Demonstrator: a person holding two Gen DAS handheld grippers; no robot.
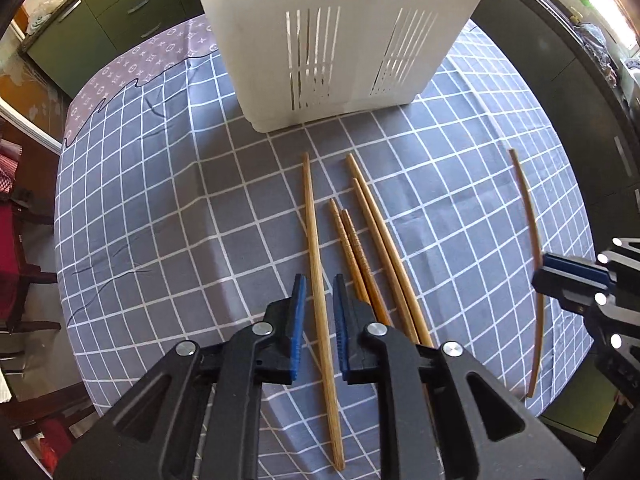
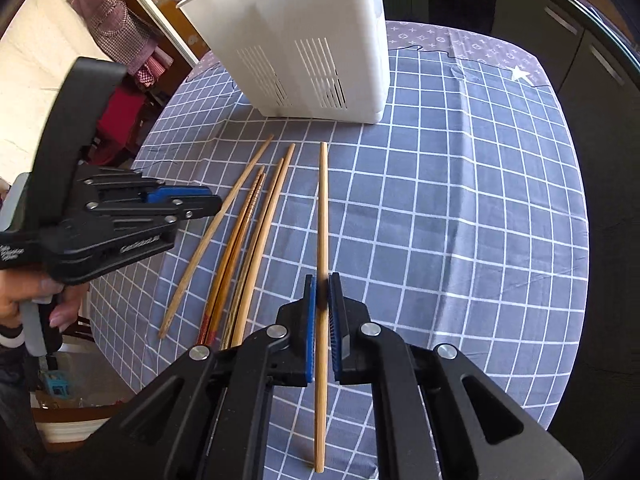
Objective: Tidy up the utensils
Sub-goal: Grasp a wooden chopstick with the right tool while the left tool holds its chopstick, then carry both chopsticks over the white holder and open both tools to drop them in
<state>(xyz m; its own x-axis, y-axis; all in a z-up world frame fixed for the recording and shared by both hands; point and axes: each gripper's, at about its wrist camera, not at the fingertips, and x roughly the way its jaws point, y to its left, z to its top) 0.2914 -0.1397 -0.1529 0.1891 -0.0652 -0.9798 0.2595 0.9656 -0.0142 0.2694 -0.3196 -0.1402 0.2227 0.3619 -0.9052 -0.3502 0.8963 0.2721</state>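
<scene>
While the right gripper (image 2: pixel 322 280) has its blue pads (image 2: pixel 309 320) pressed against a single pale chopstick (image 2: pixel 322 208), that stick lies along the checked tablecloth (image 2: pixel 460 220), apart from the others. Beside it, four more chopsticks (image 1: pixel 372 248) lie bunched together, and a fifth chopstick (image 1: pixel 314 248) sits between the parted fingers of the left gripper (image 1: pixel 319 284), which are not touching it. Beyond the tips of all the sticks stands a white slotted utensil holder (image 1: pixel 340 40), upright on the cloth
</scene>
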